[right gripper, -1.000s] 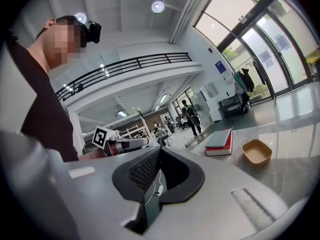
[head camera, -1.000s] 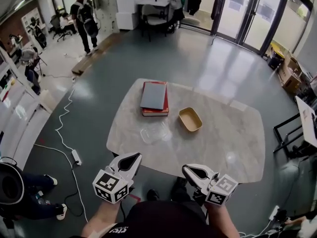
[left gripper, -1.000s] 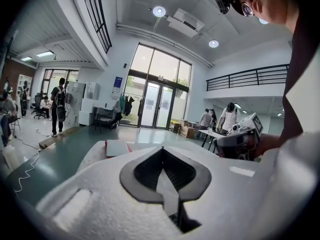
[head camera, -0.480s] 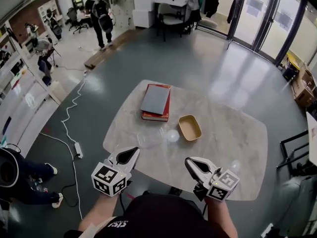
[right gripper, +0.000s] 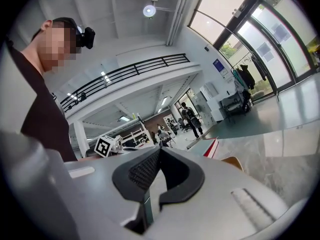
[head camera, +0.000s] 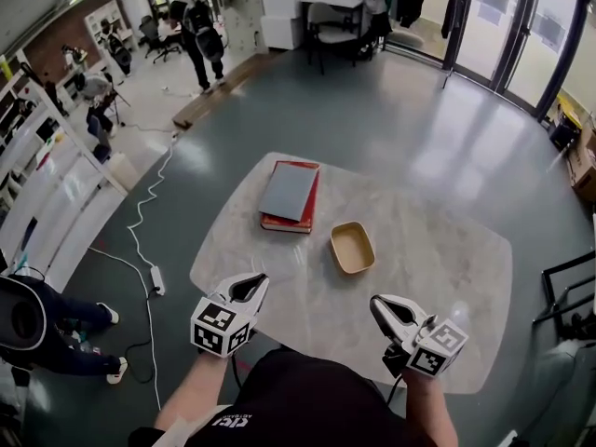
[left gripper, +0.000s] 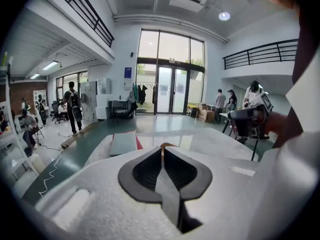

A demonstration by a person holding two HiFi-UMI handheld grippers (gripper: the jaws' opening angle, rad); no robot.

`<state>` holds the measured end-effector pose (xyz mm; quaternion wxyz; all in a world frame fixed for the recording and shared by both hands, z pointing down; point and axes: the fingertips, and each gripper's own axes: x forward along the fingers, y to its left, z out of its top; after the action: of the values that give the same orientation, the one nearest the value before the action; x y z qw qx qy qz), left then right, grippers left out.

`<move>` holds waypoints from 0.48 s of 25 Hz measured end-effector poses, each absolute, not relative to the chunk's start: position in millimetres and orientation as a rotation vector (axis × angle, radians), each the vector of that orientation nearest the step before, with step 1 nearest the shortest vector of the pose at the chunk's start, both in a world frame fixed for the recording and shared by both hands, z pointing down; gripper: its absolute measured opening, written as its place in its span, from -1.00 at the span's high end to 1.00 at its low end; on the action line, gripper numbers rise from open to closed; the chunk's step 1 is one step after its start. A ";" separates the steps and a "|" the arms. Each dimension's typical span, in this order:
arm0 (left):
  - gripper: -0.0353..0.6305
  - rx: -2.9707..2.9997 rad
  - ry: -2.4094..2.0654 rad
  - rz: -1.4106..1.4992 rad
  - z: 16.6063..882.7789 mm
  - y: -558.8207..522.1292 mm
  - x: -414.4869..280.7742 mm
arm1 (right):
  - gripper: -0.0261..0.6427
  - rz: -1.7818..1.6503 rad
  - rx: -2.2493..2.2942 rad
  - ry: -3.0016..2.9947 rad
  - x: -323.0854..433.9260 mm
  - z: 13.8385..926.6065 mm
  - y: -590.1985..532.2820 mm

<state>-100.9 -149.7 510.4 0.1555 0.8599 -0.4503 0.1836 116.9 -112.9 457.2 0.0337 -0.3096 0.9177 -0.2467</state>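
Marble surface [head camera: 438, 250] carries a grey-and-red book stack [head camera: 287, 196] toward its far edge, with a tan tray [head camera: 353, 248] near it. Left claw [head camera: 253, 282] and right claw [head camera: 377, 304] hover over the near edge, both pinched together, empty.

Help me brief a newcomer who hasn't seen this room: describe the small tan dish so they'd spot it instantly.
Find the pale marble table on the grey floor. Near its middle, just right of the stacked books in the head view, sits the tan dish. Its tan colour and raised, rounded-rectangle rim set it apart from the flat books, grey on red.
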 end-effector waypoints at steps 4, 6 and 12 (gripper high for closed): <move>0.78 2.448 -1.137 0.686 544.5 -156.8 -94.2 | 0.92 -0.798 -0.989 2.772 118.3 461.4 -121.1; 0.75 2.442 -1.088 0.762 561.3 -162.9 -96.2 | 0.92 -0.828 -0.993 2.756 116.8 466.0 -120.8; 0.71 2.408 -0.968 1.000 622.1 -181.1 -103.4 | 0.92 -0.875 -1.044 2.745 115.2 476.7 -128.3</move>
<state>-103.4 -181.1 622.1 0.1793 0.8517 -0.3424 0.3538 115.2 -128.3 476.7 0.0386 -0.3406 0.8950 -0.2853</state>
